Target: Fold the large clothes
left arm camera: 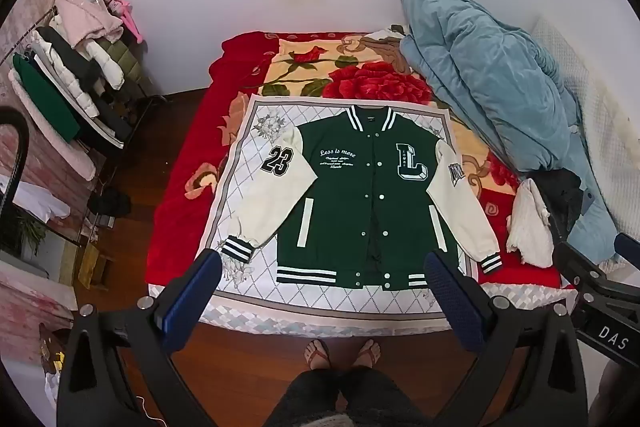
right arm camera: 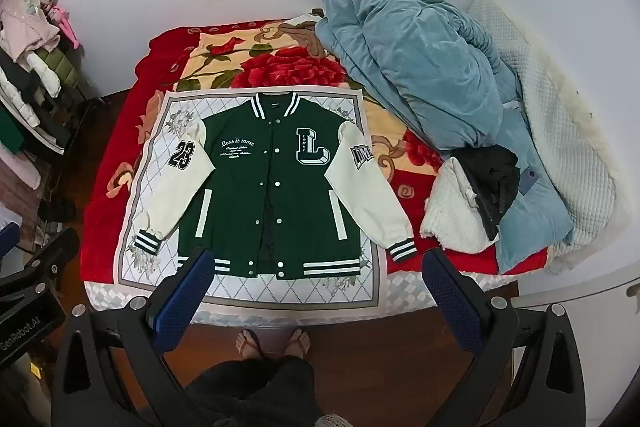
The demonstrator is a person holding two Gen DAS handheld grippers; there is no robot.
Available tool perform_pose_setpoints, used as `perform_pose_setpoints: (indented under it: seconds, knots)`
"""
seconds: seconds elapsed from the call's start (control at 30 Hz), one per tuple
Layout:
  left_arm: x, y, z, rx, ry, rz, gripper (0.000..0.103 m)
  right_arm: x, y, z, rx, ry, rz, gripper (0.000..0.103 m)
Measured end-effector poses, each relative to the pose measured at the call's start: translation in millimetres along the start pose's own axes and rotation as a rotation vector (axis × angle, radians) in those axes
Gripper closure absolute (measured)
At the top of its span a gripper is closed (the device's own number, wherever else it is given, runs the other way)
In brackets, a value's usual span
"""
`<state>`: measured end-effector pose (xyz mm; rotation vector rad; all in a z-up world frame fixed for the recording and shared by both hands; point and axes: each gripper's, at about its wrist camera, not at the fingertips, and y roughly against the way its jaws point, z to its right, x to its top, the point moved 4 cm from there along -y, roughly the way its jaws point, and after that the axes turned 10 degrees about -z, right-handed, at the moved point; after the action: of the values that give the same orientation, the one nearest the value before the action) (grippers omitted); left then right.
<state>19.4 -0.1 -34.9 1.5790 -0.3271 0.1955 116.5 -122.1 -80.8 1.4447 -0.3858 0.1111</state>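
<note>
The jacket point(left arm camera: 360, 203) is laid flat, front up, on a white cloth point(left arm camera: 240, 203) at the near end of the bed point(left arm camera: 180, 211), collar at 12 o'clock, hem at 6 o'clock, both sleeves spread out. The left gripper point(left arm camera: 322, 275) and right gripper point(right arm camera: 314, 267) are held above the near bed edge with fingers wide apart and nothing between them; no fold is yet begun.

Several slips are judged possible. The front is unsnapped lower down, so a panel may be lifted alone and the body skewed. The cloth may be pinched together with a sleeve and dragged along. The right cuff point(right arm camera: 402, 249) lies past the cloth's edge on the red blanket point(right arm camera: 108, 227), where the pile may be snagged.

Open room is found at 12 o'clock beyond the collar and at 9 o'clock up to the bed edge. At 3 o'clock the way is crowded by a blue quilt point(right arm camera: 420, 75) and a small pile of clothes point(right arm camera: 472, 195), near the right sleeve. At 6 o'clock the hem lies near the bed edge, so little margin is left there.
</note>
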Motion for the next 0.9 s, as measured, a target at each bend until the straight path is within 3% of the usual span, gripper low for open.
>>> perform_pose_setpoints:
  seconds: [0.9]
  knots:
    - [2.3, -2.1, 1.2, -0.008, -0.003, 0.005, 0.0, -4.3, 7.5, -7.2, 0.007, -0.004, 0.005, 0.0]
